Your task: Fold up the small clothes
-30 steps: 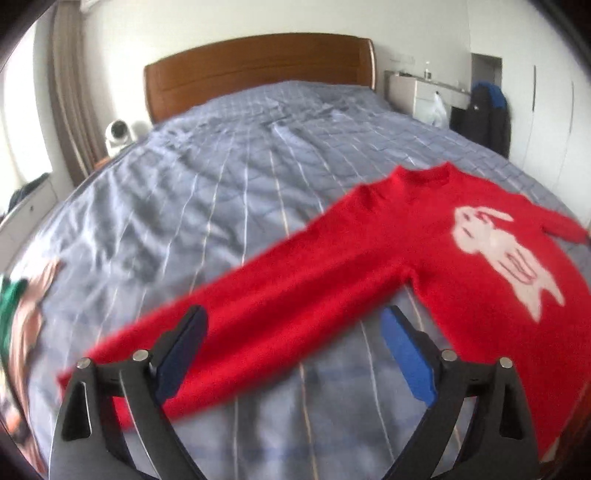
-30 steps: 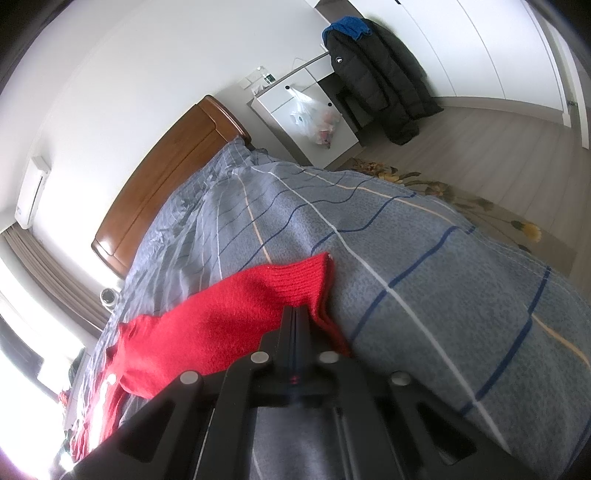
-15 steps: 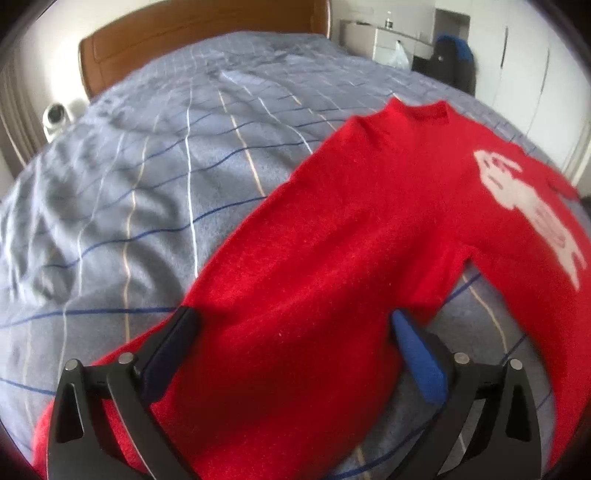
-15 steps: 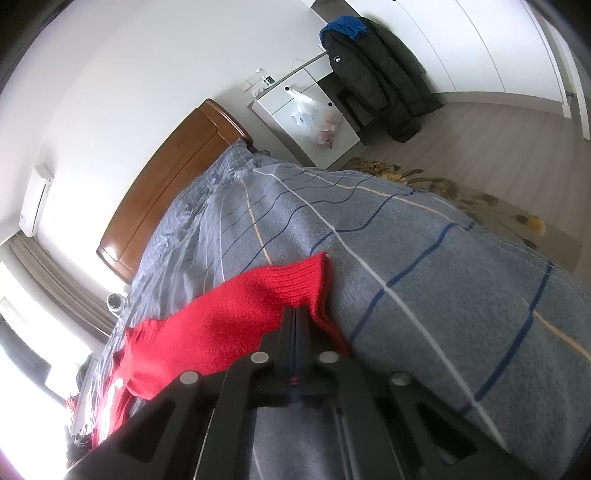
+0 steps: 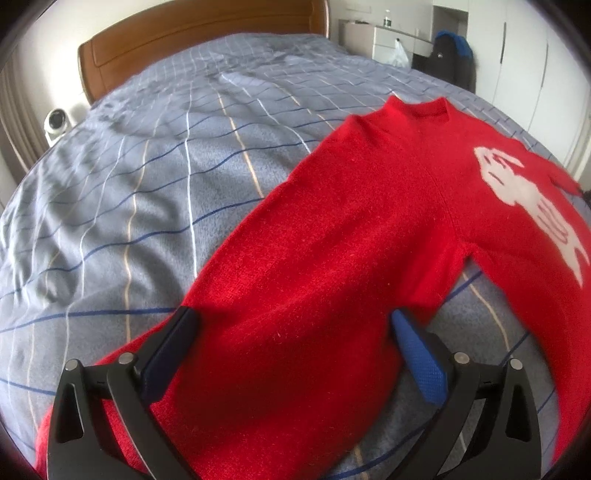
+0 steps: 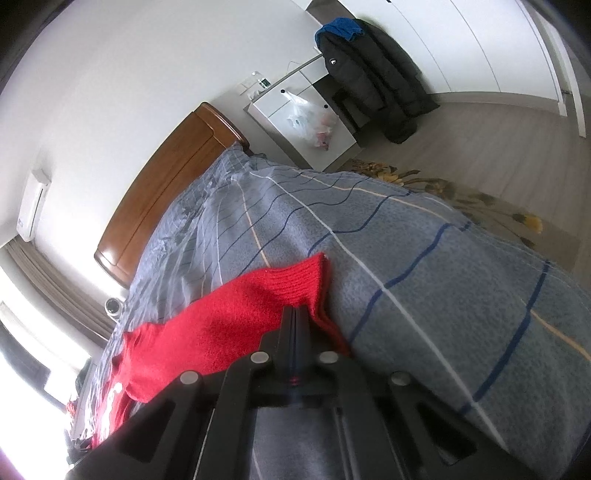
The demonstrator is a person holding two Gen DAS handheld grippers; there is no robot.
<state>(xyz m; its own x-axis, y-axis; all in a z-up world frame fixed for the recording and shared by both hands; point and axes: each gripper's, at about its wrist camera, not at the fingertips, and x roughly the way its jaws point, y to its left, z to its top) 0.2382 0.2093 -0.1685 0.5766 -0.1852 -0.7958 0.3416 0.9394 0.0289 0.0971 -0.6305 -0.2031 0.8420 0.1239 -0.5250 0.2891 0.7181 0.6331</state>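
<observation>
A red sweater lies spread flat on the bed, front up, over a grey-blue cover crossed with white, tan and dark blue lines. Its collar points toward the wooden headboard, and a white figure is knitted into the chest. One sleeve stretches out diagonally from the shoulder toward the near corner of the bed.

The left hand-held gripper hovers low over that sleeve with its jaws spread wide apart, one blue-padded finger on each side of the cloth, nothing caught between them. Whether the pads touch the fabric I cannot tell.

The right hand-held gripper has its jaws pressed together, clamped on the other sleeve just behind its ribbed cuff, near the side edge of the bed. A sliver of red shows between the closed fingers. The cuff fans out ahead of the tips, resting on the cover.

Beyond the bed stands a white dresser with a plastic bag hanging on it, a dark jacket beside it, and a flowered rug on the floor. A small white fan sits by the headboard.
</observation>
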